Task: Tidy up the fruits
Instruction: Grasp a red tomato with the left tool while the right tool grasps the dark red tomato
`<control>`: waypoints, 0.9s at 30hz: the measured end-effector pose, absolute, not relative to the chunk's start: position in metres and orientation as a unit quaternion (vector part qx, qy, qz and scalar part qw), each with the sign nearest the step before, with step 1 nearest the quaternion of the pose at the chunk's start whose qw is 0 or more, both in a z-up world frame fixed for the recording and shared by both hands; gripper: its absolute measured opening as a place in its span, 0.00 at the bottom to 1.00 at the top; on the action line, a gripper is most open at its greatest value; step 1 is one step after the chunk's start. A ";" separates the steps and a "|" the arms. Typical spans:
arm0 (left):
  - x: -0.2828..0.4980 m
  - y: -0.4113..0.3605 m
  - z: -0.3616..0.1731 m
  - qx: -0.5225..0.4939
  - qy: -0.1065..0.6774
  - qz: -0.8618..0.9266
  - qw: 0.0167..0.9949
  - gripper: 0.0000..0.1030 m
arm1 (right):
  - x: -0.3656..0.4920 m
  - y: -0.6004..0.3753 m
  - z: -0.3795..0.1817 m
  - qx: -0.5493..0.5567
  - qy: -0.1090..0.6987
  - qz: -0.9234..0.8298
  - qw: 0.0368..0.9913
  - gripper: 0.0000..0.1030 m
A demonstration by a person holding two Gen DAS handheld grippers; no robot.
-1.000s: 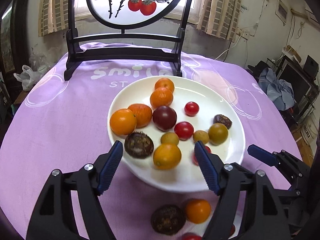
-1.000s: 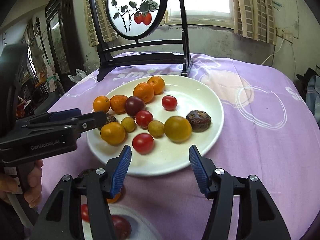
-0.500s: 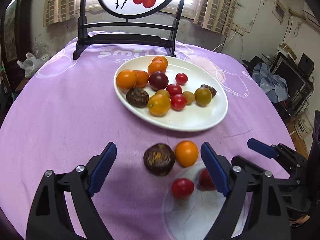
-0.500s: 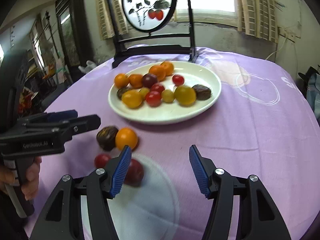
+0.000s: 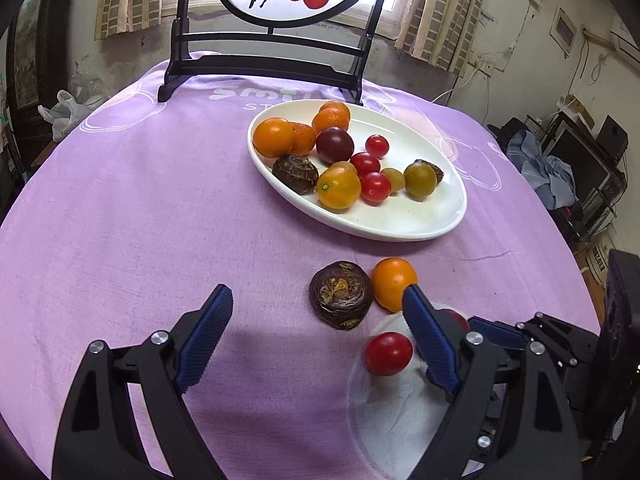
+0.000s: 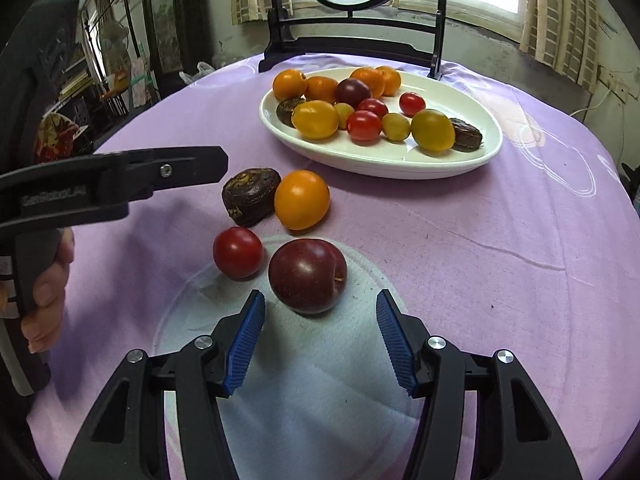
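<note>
A white plate (image 5: 400,224) (image 6: 400,160) holds several oranges, tomatoes and dark fruits. On the purple cloth in front of it lie a dark wrinkled fruit (image 5: 341,294) (image 6: 251,196), an orange (image 5: 393,282) (image 6: 302,199), a red tomato (image 5: 387,353) (image 6: 237,252) and a dark red plum (image 6: 307,276). My left gripper (image 5: 318,338) is open and empty, just short of the dark fruit. My right gripper (image 6: 320,340) is open and empty, just short of the plum. The plum is mostly hidden behind a finger in the left wrist view.
A black wooden stand with a round painted panel (image 5: 276,60) (image 6: 356,40) stands behind the plate. A white circle print (image 6: 312,360) marks the cloth under the plum. Furniture and clutter (image 5: 560,168) surround the round table.
Both grippers have drawn back from over the plate towards me and lowered; the loose fruits on the cloth now lie right in front of the fingers. Both stay open.
</note>
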State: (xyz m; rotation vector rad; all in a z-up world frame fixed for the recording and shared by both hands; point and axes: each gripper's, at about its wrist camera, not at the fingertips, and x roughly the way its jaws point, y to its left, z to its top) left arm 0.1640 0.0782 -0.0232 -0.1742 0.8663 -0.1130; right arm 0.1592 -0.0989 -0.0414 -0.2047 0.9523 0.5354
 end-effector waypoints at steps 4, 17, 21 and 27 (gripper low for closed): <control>0.164 0.077 -0.024 -0.075 0.419 -0.056 0.903 0.82 | 0.166 -0.086 -0.045 -0.123 0.448 0.256 0.848 0.55; 0.156 0.061 -0.027 -0.061 0.427 -0.084 0.898 0.82 | 0.167 -0.124 -0.031 -0.063 0.438 0.225 0.868 0.39; 0.148 0.045 -0.029 -0.041 0.424 -0.094 0.900 0.82 | 0.167 -0.144 -0.029 -0.043 0.438 0.209 0.873 0.39; 0.144 0.028 -0.043 -0.026 0.444 -0.107 0.889 0.82 | 0.169 -0.154 -0.030 -0.035 0.441 0.193 0.876 0.39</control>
